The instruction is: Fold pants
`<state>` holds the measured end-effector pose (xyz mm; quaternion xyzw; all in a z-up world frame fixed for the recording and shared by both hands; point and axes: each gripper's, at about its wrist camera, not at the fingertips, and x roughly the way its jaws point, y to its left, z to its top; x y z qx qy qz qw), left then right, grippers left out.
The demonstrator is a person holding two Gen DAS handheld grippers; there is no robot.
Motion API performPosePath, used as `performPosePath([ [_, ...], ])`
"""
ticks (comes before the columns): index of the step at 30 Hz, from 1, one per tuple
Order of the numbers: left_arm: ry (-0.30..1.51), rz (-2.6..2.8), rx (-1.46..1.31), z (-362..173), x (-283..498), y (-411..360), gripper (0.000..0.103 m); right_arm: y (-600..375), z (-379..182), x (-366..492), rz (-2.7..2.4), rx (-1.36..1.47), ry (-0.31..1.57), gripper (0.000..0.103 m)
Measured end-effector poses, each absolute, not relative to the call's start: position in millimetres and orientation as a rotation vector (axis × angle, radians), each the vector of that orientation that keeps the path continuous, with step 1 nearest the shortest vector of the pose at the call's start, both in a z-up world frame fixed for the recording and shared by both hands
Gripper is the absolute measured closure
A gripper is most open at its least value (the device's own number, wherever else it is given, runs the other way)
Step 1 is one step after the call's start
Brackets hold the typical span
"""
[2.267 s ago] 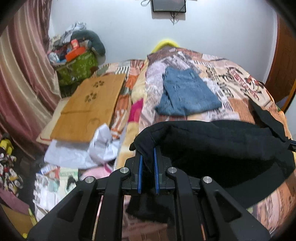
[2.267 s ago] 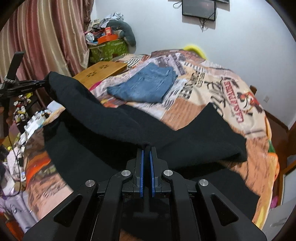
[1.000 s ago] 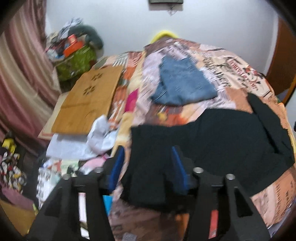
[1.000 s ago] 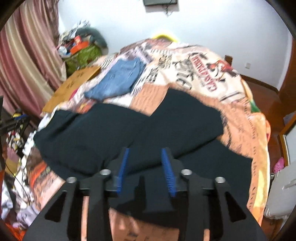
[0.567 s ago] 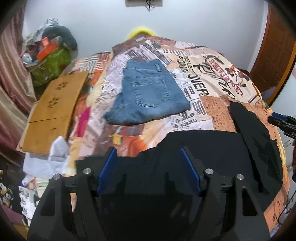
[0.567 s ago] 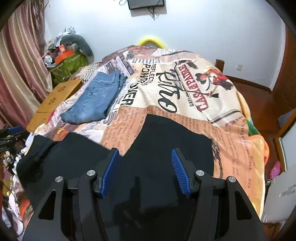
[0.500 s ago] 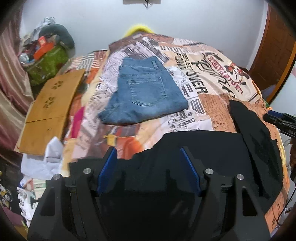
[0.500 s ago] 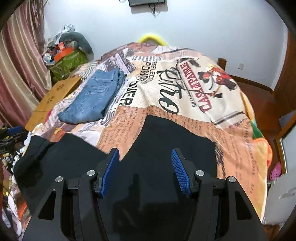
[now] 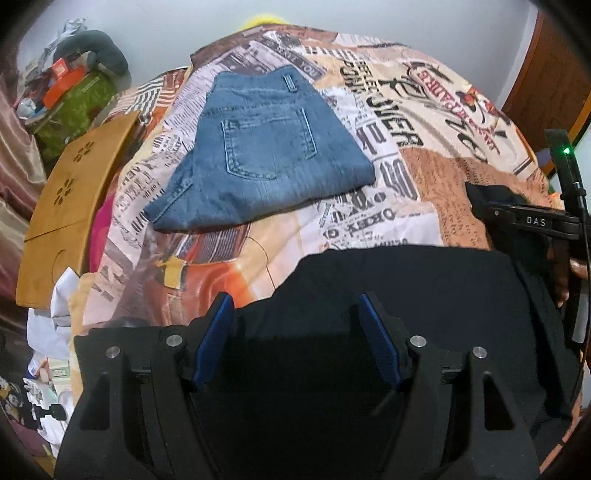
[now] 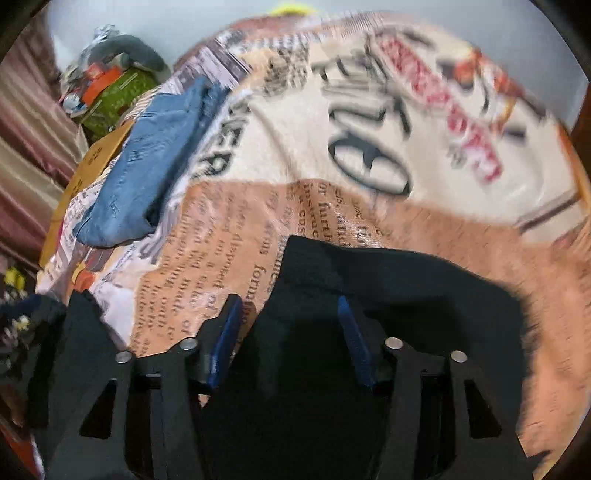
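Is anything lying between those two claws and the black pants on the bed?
Nothing visible. The black pants lie flat right under the open left gripper; the right gripper, its jaws closing, hangs over them too. The folded jeans sit farther up the bed, apart.

This is a bedroom in a home. A bed fills most of both views, spread with a newspaper-print blanket in cream and orange. Clothes lie on it: folded blue jeans and black pants. A wooden board with paw-print cutouts rests off the bed's left side, beside striped pink curtains. In the far corner a green bag is heaped with household clutter against a plain white wall.
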<state>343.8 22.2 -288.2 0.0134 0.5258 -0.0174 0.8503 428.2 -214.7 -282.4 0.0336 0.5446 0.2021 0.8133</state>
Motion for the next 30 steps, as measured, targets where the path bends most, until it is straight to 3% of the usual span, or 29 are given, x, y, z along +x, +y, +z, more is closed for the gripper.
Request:
performPosePath([
  [4,1.126,-0.043,0.020,-295.3,343.8,20.7,0.034,-214.2,-282.3,426.7,0.433,0.049,1.158,0.080],
  [10,1.122,-0.045,0.024,-289.3,337.2,16.7,0.034,-212.2,-276.6,426.6,0.428,0.006,1.134,0.096],
  [30,1.147,-0.185,0.124,-270.0,268.2,-51.8,0.030,-327.3,-128.4,326.6,0.324,0.117,0.809,0.098],
])
